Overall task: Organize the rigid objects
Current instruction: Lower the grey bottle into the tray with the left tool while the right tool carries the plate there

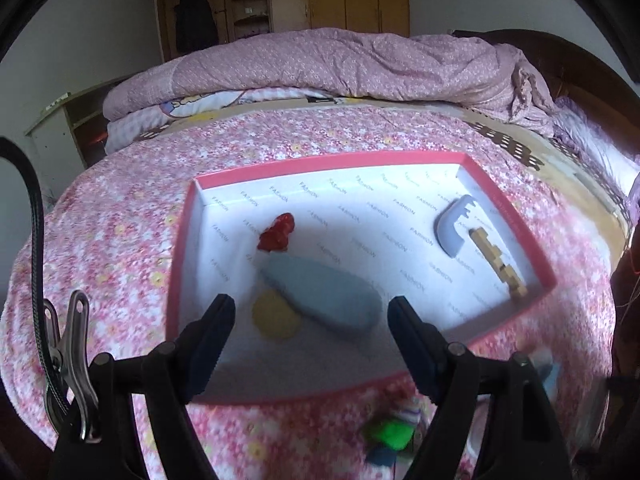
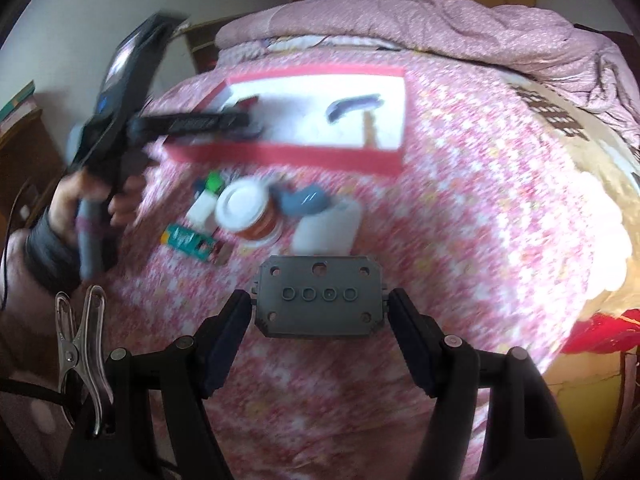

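Right claw (image 2: 318,340) is clamped on a flat grey plate (image 2: 319,298) with a row of round holes; both pads press its short edges, and it is lifted over the floral bedspread (image 2: 460,220), near side of the loose pile. Left claw (image 1: 310,346) is released and carries nothing, jaws wide, hovering over the near half of the red-rimmed box (image 1: 184,240).

The box sits further up the bed. Inside it: red lump (image 1: 277,232) at left, long blue-grey oval piece (image 1: 324,294) and yellow disc (image 1: 274,316) near the front, grey curved part (image 1: 454,226) and wooden stepped piece (image 1: 496,260) at far right. Still loose on the bedspread in front of the box: white-lidded jar (image 2: 246,208), white container (image 2: 326,228), green carton (image 2: 188,242), green-capped item (image 2: 214,182), grey-blue piece (image 2: 306,200).

Risks, as judged:
- Plate is held only by its edges, so a tilt or jolt could let it pivot or slide out onto the pile.
- Path to the box passes over the jar and container; carried low, the plate could knock them over.
- Left claw occupies the box opening, so the two tools could collide on entry unless it clears.
- Soft bed: a hard set-down could tip the box or shift what is already inside.
- Near floor of the box is crowded, so the plate may land on the oval piece; the middle looks freer.
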Tool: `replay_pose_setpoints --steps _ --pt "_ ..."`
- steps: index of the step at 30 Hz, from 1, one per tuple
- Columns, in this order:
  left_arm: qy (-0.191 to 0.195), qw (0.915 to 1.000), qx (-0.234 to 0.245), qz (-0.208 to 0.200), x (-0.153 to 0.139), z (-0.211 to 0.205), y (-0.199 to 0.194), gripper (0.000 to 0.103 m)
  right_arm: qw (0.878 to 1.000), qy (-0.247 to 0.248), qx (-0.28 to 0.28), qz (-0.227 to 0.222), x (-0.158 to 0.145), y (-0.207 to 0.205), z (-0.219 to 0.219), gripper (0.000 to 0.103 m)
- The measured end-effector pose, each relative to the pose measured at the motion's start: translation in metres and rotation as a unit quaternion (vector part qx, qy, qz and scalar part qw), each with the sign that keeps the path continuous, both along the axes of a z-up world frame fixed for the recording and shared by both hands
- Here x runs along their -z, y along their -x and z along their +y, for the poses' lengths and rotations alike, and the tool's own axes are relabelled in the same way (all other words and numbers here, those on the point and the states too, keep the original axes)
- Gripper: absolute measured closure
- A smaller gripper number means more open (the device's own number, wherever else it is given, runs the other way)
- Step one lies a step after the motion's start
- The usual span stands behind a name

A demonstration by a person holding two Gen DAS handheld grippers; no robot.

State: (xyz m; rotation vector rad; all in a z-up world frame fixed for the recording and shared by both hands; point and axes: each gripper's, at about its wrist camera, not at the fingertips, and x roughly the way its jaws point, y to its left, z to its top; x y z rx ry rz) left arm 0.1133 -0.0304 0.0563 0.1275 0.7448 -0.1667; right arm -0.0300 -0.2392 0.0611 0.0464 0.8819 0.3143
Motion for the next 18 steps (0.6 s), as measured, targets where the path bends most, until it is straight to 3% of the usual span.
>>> replay_pose_setpoints --steps 8,18 --pt "0.014 0.9998 -0.007 0.013 -0.003 0.006 0.017 0.021 0.999 -0.004 0.022 -0.041 -0.029 -0.034 -0.005 0.031" --pt "0.017 0.9993 -0.024 0.023 0.003 0.011 0.015 0.021 0.999 -0.01 0.02 -0.045 -0.027 -0.098 0.022 0.031"
